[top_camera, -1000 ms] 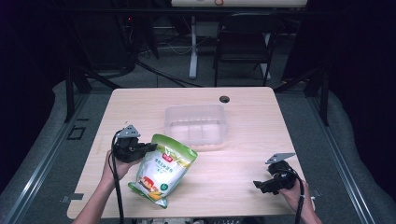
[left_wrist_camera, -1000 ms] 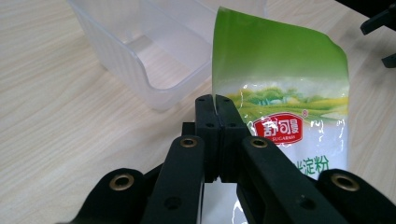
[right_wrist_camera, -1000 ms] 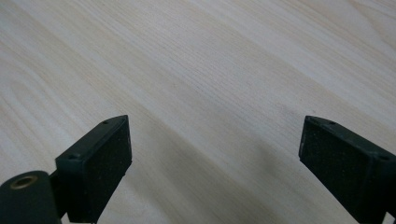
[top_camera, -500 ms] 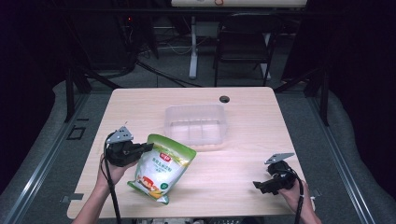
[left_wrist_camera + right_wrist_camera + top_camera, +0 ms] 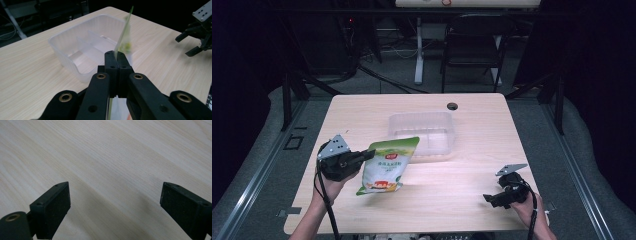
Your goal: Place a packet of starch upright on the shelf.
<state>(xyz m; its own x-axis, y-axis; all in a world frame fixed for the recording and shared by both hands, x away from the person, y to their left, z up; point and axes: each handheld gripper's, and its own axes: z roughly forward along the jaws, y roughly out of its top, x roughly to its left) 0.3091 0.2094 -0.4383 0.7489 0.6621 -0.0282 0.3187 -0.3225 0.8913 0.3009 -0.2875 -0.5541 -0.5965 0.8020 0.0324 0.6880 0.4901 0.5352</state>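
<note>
A green and white snack bag [image 5: 387,165] hangs just above the front left of the wooden table [image 5: 482,125]. My left gripper [image 5: 369,154] is shut on the bag's left edge. In the left gripper view the closed jaws [image 5: 115,53] pinch the thin bag edge [image 5: 123,35], blurred, in front of a clear plastic container [image 5: 82,47]. That container [image 5: 422,134] stands mid-table, just behind the bag. My right gripper [image 5: 488,199] rests low at the front right, open, and in its own view [image 5: 115,202] bare wood lies between the pads.
A small dark hole [image 5: 452,106] sits in the tabletop near the far edge. A chair [image 5: 474,45] and a white post stand beyond the table. The right gripper [image 5: 197,42] shows far right in the left gripper view.
The bag has come up off the table in my left gripper, now hanging tilted and nearer the container. The right gripper has stayed put.
</note>
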